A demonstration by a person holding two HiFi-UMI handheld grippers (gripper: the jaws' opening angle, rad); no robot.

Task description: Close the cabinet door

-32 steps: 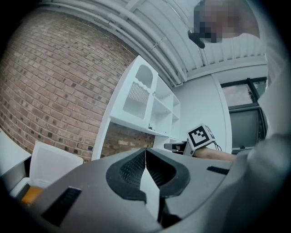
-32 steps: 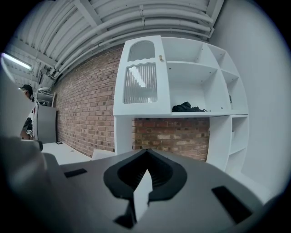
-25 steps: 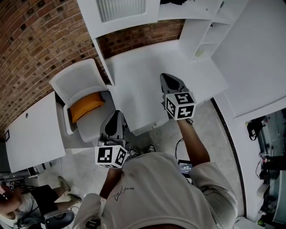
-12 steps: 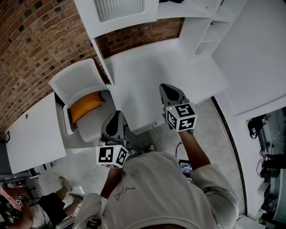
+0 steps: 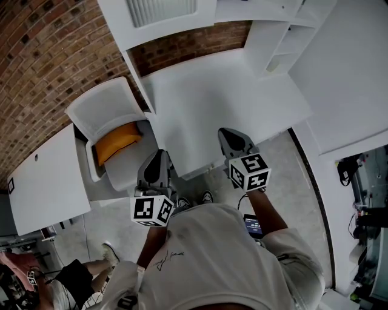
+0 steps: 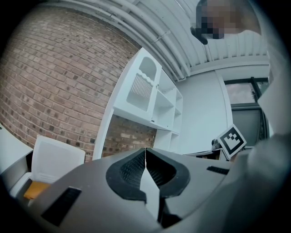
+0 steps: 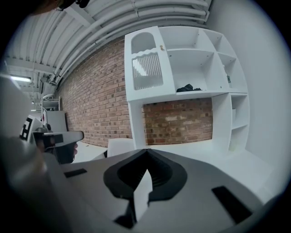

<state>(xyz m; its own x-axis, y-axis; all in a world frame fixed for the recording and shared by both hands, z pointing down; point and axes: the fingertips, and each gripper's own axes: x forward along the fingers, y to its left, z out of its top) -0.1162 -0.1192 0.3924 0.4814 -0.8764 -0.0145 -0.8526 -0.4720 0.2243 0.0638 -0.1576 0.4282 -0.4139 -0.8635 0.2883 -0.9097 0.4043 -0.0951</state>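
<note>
The white cabinet door (image 7: 147, 68), with an arched top, a slatted panel and a small knob (image 7: 160, 47), sits at the upper left of the white shelf unit and looks flush with its front. It also shows in the head view as the slatted door (image 5: 163, 12) and in the left gripper view as the door (image 6: 142, 87). My left gripper (image 5: 159, 155) is shut and empty, held over the floor by the desk's near edge. My right gripper (image 5: 226, 132) is also shut and empty, over the desk's front edge, well short of the cabinet.
A white desk (image 5: 224, 91) stands under the shelf unit, with open shelves (image 5: 280, 53) at its right. A white chair with an orange cushion (image 5: 118, 144) stands at the left, beside another white tabletop (image 5: 42, 181). A dark item (image 7: 186, 88) lies on a shelf. A seated person (image 5: 66, 281) is at lower left.
My right gripper has drawn back toward my body, away from the cabinet. The left gripper has hardly moved. The person at lower left has shifted.
</note>
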